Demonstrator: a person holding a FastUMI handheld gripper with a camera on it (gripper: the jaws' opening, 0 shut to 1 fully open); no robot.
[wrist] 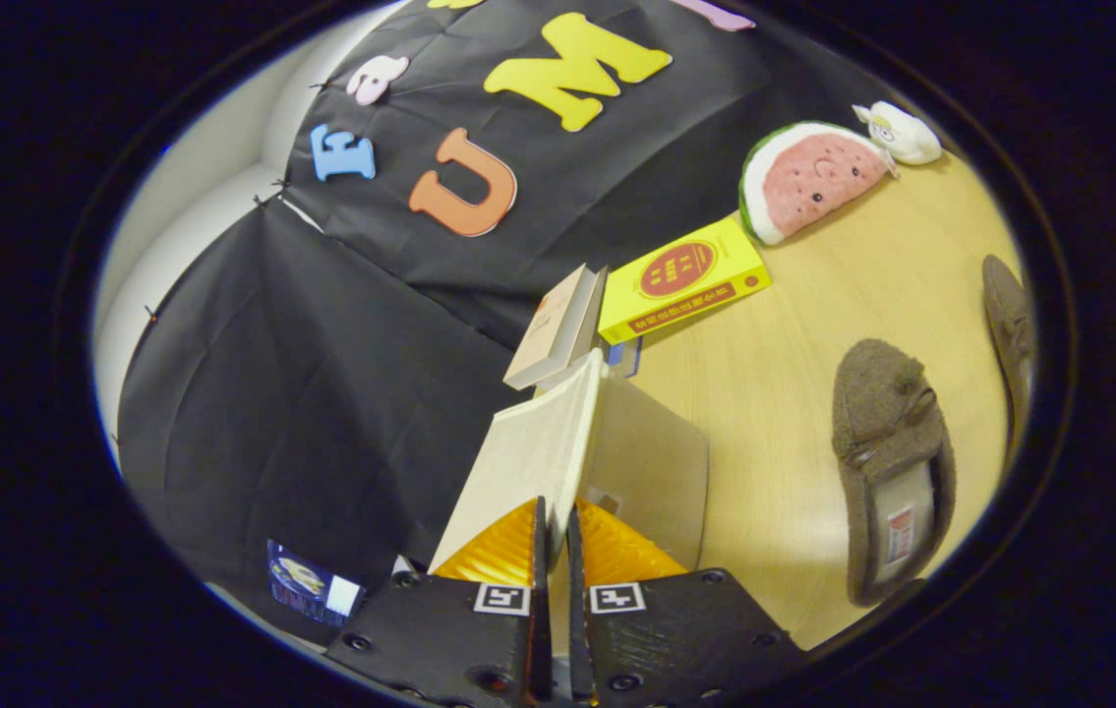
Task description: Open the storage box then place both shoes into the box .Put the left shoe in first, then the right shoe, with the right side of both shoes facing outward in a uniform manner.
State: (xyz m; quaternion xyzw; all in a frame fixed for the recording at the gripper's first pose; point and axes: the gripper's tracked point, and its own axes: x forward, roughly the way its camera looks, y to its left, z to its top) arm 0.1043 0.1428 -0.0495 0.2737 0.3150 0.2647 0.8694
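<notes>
Even, warm indoor light falls on the pale wooden table [813, 324], bright but free of harsh glare — only soft shadows sit under the brown slipper [887, 462] and the yellow book [683, 278]. The black cloth wall [322, 393] reads dim. Fisheye distortion bends everything toward the rim — edges soften there, while the centre stays sharp.

Lid [538, 447] before books [680, 280]; shoes [892, 462] apparently right, on table [774, 393].
</notes>
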